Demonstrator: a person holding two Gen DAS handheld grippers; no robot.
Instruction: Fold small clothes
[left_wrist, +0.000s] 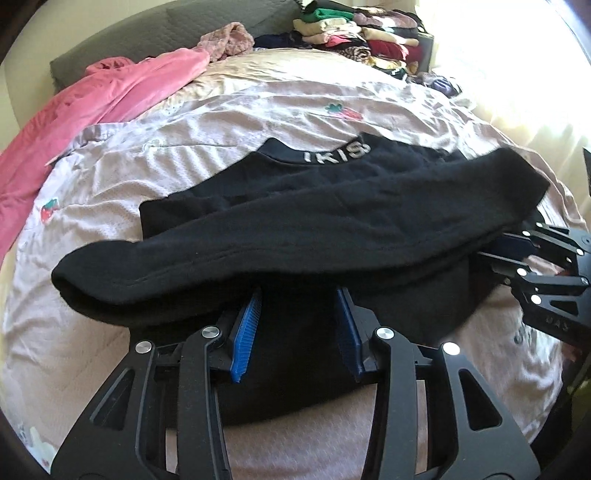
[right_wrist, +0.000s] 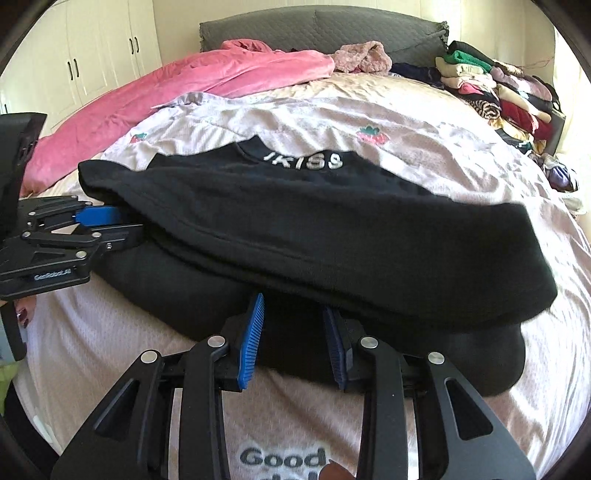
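A black top (left_wrist: 314, 218) with white letters at its collar lies on the bed, its lower part doubled over toward the collar; it also shows in the right wrist view (right_wrist: 303, 229). My left gripper (left_wrist: 299, 295) is open, its blue pads (left_wrist: 243, 332) reaching under the folded edge at the garment's left side. My right gripper (right_wrist: 295, 306) is open too, its blue pads (right_wrist: 251, 339) under the folded edge at the right side. Each gripper shows in the other's view, the right (left_wrist: 524, 247) and the left (right_wrist: 107, 221). The fingertips are hidden by cloth.
The bed has a pale pink sheet (left_wrist: 207, 133) with strawberry prints. A pink blanket (right_wrist: 177, 85) lies at the back left. A stack of folded clothes (right_wrist: 495, 92) sits at the back right by the grey headboard (right_wrist: 317, 29). White wardrobes (right_wrist: 92, 55) stand on the left.
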